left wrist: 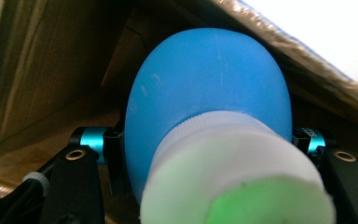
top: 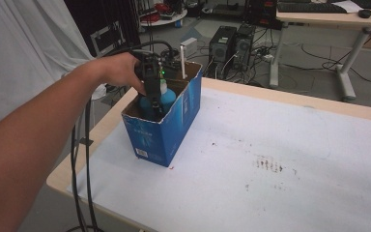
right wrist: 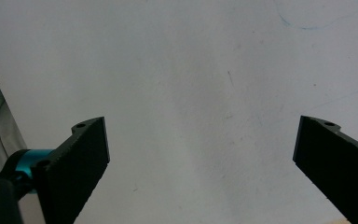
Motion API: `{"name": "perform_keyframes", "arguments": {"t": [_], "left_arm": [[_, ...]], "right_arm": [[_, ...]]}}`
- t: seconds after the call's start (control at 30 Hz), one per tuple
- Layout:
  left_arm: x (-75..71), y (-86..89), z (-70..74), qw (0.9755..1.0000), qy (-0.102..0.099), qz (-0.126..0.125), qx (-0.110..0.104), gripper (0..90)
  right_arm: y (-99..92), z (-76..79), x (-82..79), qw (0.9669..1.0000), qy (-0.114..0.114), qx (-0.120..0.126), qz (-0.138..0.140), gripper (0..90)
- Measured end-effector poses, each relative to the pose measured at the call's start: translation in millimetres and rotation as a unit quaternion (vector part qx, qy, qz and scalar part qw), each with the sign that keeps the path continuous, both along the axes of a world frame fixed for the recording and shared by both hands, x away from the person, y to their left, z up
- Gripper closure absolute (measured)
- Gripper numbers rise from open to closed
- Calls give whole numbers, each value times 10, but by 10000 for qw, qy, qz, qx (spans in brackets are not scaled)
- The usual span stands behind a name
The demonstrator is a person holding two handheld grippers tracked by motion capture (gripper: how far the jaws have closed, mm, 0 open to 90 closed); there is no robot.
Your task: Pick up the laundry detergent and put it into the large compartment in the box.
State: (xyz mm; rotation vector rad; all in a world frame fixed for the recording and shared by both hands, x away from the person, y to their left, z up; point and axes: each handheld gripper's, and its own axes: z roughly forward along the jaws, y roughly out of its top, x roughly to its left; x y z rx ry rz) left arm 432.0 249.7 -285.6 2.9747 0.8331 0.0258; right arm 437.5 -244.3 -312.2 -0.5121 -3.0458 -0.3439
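One unreadable label on blue box (top: pixel 162 130)

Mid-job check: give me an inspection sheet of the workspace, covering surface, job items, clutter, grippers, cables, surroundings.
Surface: white table with dark smudges near the middle.
Job's things: blue bottle with a white cap, inside the open blue cardboard box at the table's left end.
Clutter: nothing seen on the table apart from the box.
Grippers: left gripper reaches down into the box, jaws closed on the bottle's sides; right gripper open over bare table.
Cables: black cables trail from the left gripper down past the table edge.
Surroundings: white curtain at left, computer towers on the floor, another desk behind.
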Motion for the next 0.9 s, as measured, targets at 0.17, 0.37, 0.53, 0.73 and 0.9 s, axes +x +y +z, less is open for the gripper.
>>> {"name": "perform_keyframes", "arguments": {"t": [0.17,0.37,0.53,0.73,0.9], "left_arm": [[12,9,-28,10000,-22,36,-75,378],[32,16,-39,9999,18,132,-90,376],[52,19,-29,9996,37,279,-78,371],[57,32,47,9992,-39,349,-195,311],[54,41,146,9988,-85,411,-240,269]], "right_arm": [[-11,-34,4,10000,23,-27,6,26],[-4,-37,9,10000,22,-5,15,26],[-5,-43,3,10000,30,-23,16,26],[-9,-45,-3,10000,4,-24,-3,26],[12,-40,-8,10000,-3,-16,8,26]]}}
